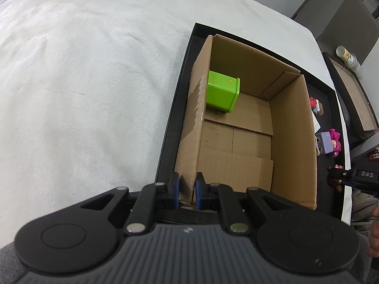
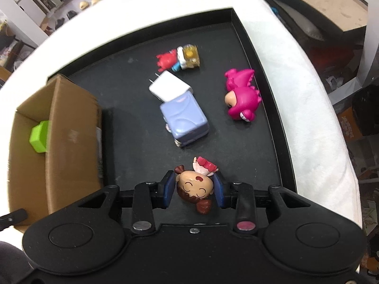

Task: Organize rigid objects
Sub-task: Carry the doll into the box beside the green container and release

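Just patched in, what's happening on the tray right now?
A person is sorting toys into the cardboard box on the black tray. The left gripper is clamped on the box's near wall. The right gripper has closed on the doll figure. A green cube is already in the box; the charger and other toys are still on the tray.

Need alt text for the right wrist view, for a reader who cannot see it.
The right tool is shut on the head of a small brown-haired doll figure over a black tray. Farther off on the tray lie a lilac block toy, a white charger and a pink dinosaur figure; a cardboard box holding a green cube stands left.
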The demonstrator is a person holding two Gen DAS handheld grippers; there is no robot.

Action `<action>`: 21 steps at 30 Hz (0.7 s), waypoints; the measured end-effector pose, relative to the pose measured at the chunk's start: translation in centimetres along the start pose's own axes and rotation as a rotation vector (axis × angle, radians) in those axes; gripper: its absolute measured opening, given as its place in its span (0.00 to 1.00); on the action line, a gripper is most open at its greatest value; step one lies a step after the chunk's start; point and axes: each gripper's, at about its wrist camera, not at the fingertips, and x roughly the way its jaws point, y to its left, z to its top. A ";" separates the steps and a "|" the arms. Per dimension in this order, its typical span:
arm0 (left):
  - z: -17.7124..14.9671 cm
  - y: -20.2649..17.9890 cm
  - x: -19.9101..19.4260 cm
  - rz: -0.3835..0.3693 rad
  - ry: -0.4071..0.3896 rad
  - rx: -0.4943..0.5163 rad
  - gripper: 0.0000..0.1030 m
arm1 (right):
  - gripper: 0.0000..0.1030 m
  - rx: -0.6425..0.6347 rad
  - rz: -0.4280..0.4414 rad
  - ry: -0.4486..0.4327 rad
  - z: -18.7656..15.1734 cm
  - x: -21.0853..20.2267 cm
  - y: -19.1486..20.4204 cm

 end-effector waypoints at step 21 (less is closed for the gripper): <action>0.1 0.4 0.0 -0.025 0.000 0.003 0.12 | 0.34 -0.071 0.105 -0.159 0.7 -7.7 5.0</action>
